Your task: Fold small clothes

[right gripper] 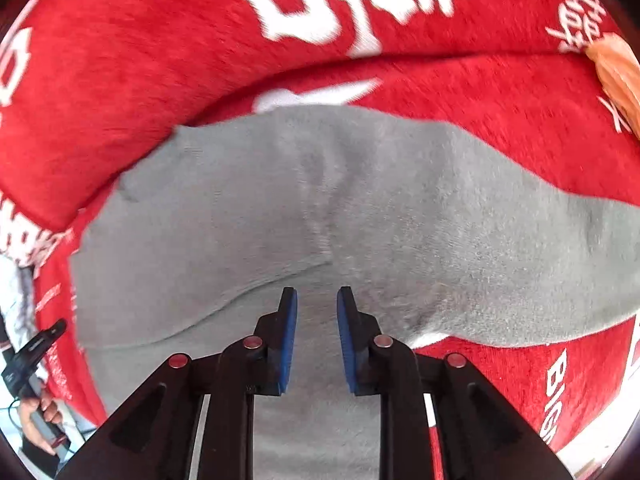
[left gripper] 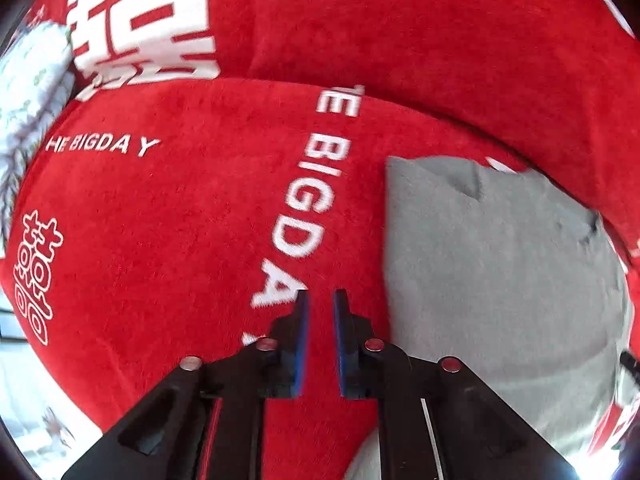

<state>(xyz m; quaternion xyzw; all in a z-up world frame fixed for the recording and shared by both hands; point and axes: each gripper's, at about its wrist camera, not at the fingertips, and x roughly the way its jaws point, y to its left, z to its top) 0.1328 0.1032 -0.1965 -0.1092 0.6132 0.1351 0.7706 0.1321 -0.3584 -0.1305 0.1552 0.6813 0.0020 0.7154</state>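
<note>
Grey garment (right gripper: pixel 360 208) lies spread (a fold across it) on red cloth (right gripper: pixel 520 120).

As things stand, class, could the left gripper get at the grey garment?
Probably yes. The left gripper hangs open over the red blanket, beside the grey garment, and nothing lies between them. It holds nothing.

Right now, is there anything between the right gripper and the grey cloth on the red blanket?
Nothing visible. The right gripper hangs with jaws apart directly over the grey fleece garment, which lies on the red plush blanket with white lettering. The orange cloth lies far off at the blanket's edge.
</note>
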